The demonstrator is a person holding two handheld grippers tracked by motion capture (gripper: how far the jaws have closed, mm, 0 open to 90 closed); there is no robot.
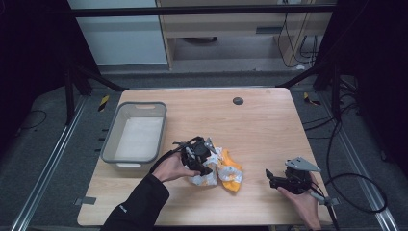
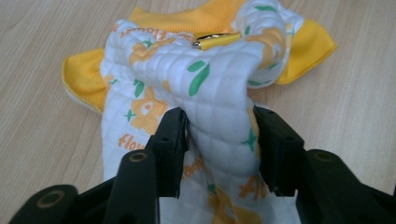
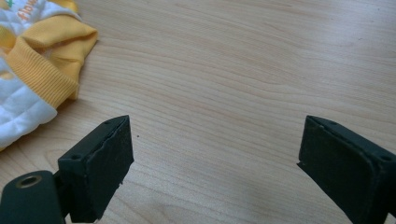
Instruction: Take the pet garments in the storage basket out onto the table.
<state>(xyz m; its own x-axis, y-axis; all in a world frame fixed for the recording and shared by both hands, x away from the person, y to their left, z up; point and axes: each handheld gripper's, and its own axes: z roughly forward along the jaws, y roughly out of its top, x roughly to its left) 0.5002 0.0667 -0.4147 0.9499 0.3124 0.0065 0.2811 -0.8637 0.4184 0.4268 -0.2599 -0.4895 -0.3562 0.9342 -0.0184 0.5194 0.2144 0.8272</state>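
Lying crumpled near the table's [image 1: 269, 120] front edge, the quilted garment [image 1: 219, 171] is straddled by the half-open left gripper [image 2: 219, 140], no grip evident; the wide-open, empty right gripper [image 1: 270, 177] is farther off.

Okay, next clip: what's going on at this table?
A person works at a wooden table with a claw in each hand. The left claw is down on a crumpled white quilted garment with yellow trim and an orange flower print, a fold of it standing between the jaws; the left pad touches the cloth, the right one seems just clear. The right claw rests wide open over bare wood to the right of the garment. A grey bin stands at the table's left.
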